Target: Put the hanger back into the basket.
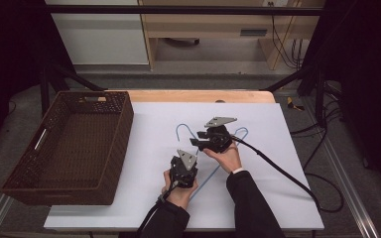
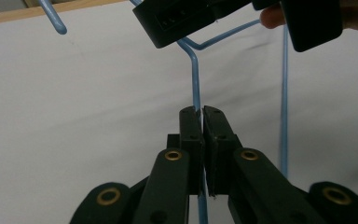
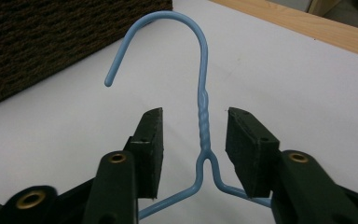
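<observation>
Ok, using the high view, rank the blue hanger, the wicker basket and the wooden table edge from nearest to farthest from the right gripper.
1. Blue hanger: right at the right gripper, its twisted neck between the jaws.
2. Wooden table edge: beyond the gripper, at the far side of the white surface.
3. Wicker basket: off to the left of the table.

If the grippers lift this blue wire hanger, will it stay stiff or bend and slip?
The hanger is thin wire, so probably light and slightly springy. Its smooth coating may slip or pivot in the left gripper, clamped on one strand. The twisted neck looks stiffer.
</observation>
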Available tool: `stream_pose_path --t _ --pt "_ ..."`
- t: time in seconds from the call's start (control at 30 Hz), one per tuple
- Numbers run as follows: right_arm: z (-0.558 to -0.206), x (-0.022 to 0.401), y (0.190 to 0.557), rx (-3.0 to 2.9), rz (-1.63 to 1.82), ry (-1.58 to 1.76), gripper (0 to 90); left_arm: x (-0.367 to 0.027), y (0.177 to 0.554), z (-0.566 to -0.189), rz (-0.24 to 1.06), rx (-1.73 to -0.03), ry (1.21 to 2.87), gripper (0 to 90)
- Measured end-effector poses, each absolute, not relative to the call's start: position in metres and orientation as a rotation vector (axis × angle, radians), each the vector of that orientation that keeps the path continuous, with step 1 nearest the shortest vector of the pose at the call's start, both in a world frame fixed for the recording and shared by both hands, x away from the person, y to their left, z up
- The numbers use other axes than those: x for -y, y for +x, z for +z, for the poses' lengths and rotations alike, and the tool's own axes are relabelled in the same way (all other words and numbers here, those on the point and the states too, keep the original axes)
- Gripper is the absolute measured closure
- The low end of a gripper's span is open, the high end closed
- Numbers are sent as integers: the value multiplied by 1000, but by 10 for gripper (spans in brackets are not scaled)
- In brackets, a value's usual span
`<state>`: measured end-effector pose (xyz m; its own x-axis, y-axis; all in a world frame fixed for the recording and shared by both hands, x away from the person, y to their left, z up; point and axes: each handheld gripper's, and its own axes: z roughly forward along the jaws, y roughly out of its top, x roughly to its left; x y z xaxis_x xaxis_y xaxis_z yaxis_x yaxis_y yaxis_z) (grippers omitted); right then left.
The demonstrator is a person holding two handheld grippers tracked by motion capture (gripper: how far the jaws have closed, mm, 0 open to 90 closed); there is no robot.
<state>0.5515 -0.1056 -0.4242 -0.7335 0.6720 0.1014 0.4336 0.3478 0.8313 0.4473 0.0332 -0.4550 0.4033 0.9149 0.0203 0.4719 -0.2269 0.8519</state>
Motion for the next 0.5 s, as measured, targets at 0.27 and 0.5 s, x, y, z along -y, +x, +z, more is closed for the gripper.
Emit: stream_pose_path --t 0.27,0.5 --pt "-427 104 554 -2370 1322 1011 742 -33 446 -455 693 -1185 1863 874" --pt "-427 105 556 -2356 1308 1013 832 -32 446 -455 694 -1178 1864 874"
